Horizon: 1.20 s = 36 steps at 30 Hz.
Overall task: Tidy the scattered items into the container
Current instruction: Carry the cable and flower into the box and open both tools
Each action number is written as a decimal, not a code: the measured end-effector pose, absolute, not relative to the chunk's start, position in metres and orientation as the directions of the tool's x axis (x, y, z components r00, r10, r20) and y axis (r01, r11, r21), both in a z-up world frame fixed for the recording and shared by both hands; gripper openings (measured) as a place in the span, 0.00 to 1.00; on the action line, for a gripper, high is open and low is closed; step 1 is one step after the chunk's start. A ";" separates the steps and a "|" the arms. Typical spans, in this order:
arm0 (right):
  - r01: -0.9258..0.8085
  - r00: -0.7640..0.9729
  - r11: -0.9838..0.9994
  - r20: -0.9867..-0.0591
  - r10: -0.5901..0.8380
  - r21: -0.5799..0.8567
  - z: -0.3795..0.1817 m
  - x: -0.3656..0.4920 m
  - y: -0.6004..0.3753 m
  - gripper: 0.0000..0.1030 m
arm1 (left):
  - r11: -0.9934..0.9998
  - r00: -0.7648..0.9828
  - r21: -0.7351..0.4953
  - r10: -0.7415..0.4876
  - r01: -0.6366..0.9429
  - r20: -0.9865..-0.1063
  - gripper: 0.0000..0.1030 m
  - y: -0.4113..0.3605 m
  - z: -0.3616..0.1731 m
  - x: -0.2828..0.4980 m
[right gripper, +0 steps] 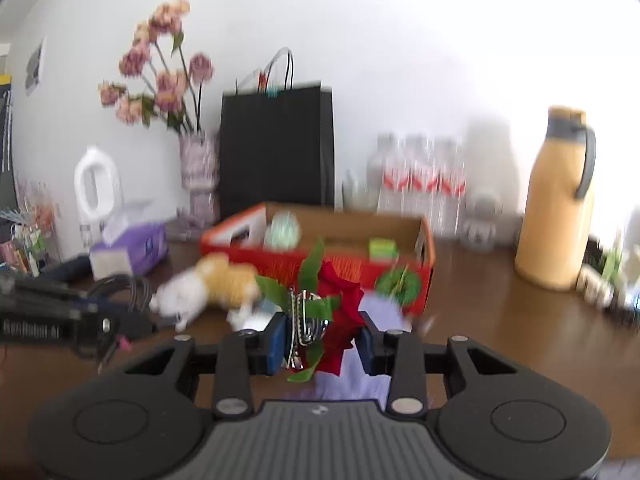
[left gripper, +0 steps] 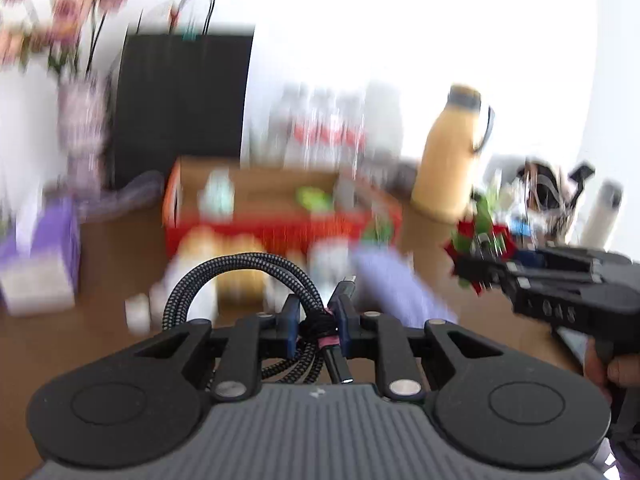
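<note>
My left gripper [left gripper: 318,322] is shut on a coiled black braided cable [left gripper: 240,276], whose loop arches up to the left of the pads. My right gripper [right gripper: 323,338] is shut on a red artificial rose with green leaves [right gripper: 340,304] that has a metal clip on it; it also shows at the right of the left wrist view as the right gripper [left gripper: 480,264]. Beyond both stands the red cardboard box [right gripper: 352,270], open on top, with a pale green ball [right gripper: 282,232] and a green block [right gripper: 382,247] inside. A white-and-tan plush dog [right gripper: 208,284] lies in front of it.
On the brown table stand a black paper bag [right gripper: 276,148], a vase of pink flowers [right gripper: 198,184], a purple tissue box [right gripper: 132,246], water bottles [right gripper: 420,180] and a yellow thermos jug [right gripper: 556,200]. A purple cloth [left gripper: 396,288] lies near the box. Small clutter sits at the far right.
</note>
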State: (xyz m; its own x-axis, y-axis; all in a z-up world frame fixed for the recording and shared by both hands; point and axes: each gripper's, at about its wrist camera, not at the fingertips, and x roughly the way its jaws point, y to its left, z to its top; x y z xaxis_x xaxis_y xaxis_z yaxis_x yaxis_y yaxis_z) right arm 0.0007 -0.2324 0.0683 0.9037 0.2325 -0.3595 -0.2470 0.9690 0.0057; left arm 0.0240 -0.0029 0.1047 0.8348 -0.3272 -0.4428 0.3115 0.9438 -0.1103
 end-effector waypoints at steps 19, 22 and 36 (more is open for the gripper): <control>-0.316 0.759 0.940 -0.560 0.332 0.129 0.125 0.345 -0.251 0.34 | 0.966 0.681 0.000 -0.182 0.259 -0.710 0.20 -0.030 0.083 0.362; -0.287 0.682 0.944 -0.656 0.323 0.165 0.089 0.395 -0.239 0.34 | 0.966 0.651 -0.023 -0.191 0.258 -0.734 0.20 -0.026 0.065 0.384; -0.096 0.476 0.975 -0.851 0.224 0.203 0.016 0.451 -0.239 0.47 | 0.968 0.610 -0.070 -0.208 0.242 -0.765 0.37 -0.012 0.068 0.413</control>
